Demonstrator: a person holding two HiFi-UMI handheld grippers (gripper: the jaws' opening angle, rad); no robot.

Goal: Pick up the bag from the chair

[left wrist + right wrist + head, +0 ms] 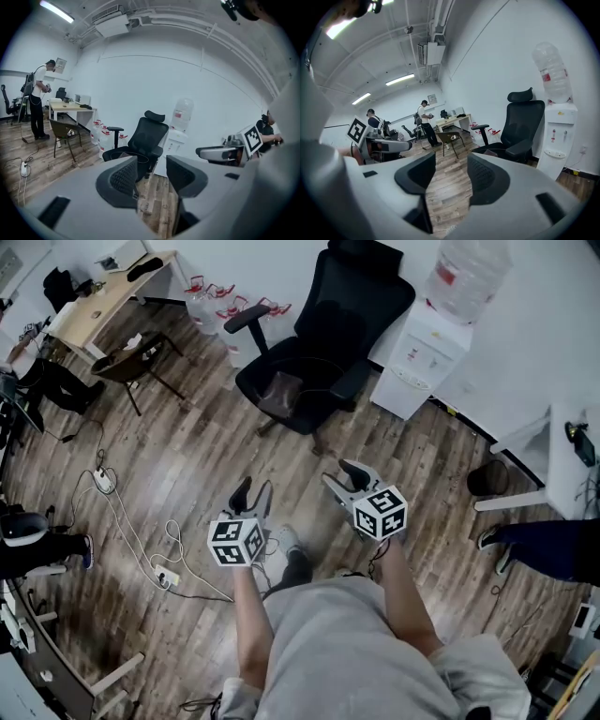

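Left gripper (253,489) and right gripper (341,474) part open, empty, well short of bag (281,393). Risk: nudged chair (354,298) rolls, grip misses.

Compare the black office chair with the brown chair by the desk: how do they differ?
The black office chair has armrests, headrest and tall back; the brown chair is lower, on thin legs. The bag lies on the black office chair's seat, not the brown chair's. The black office chair stands beside the water dispenser, the brown chair beside the desk. Both stand on the wooden floor.
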